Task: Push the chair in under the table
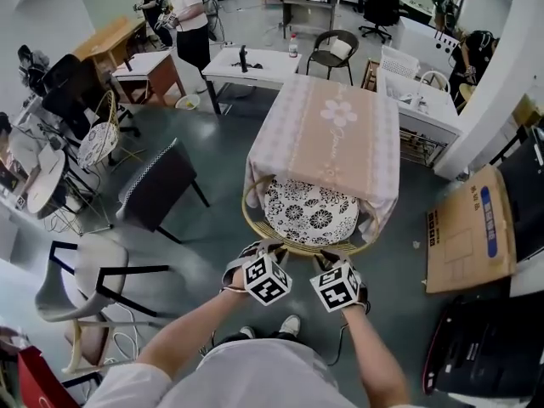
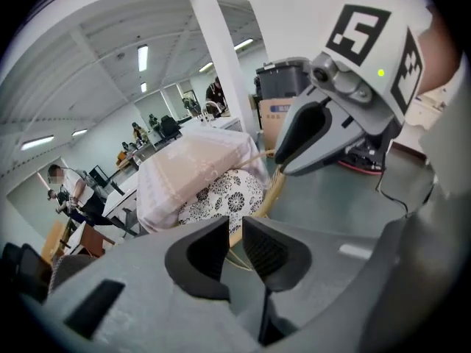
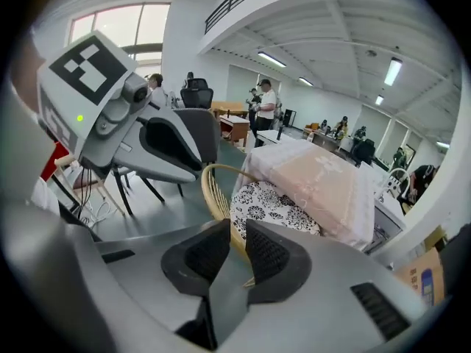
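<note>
A cloth-covered table (image 1: 327,134) stands on grey floor (image 1: 212,228) among desks (image 1: 246,65).

The left forearm (image 1: 191,334) and right forearm (image 1: 374,355) reach forward and down, side by side. The left gripper (image 1: 259,249) and right gripper (image 1: 330,260) sit close together, tipped steeply downward. Each pair of jaws stands narrowly apart, seemingly with nothing pinched between them.

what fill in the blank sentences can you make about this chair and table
The cushion on the chair has a black and white ____ pattern.
The chair's seat sits partly ____ the table.
In the head view, the cardboard box lies to the table's ____.
Missing words: floral; under; right.
</note>
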{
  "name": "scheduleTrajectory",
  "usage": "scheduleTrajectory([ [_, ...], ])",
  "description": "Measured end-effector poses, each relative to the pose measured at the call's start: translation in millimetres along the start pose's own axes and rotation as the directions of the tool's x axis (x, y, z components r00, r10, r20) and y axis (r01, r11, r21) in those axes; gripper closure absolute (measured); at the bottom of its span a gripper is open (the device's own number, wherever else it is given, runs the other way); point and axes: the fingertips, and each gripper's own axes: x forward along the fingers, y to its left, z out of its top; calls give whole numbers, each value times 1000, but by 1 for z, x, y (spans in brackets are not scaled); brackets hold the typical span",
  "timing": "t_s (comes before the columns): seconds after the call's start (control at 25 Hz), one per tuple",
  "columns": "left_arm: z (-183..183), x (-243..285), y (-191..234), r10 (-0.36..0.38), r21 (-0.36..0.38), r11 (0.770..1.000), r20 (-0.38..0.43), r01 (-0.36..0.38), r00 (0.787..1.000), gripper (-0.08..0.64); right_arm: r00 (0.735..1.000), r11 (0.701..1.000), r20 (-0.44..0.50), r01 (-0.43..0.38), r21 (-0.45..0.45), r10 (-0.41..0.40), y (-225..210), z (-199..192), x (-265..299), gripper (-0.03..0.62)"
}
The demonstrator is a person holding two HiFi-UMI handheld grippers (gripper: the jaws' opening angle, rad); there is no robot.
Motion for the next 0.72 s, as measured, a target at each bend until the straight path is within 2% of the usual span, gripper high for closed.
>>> scheduleTrajectory([
  [0.2,20,-29,-2,-10,-104,994,127,24,992,519,997,991,67,27,131,-36,16,21,-19,547],
  [0.4,31,-59,-6,-13,-218,974,235,65,972,529,990,975,119,53,216,-80,33,35,-40,558],
  [0.72,31,-88,-20,-31,-304,943,335,139,942,543,967,937,217,48,347,-130,60,53,-66,575],
])
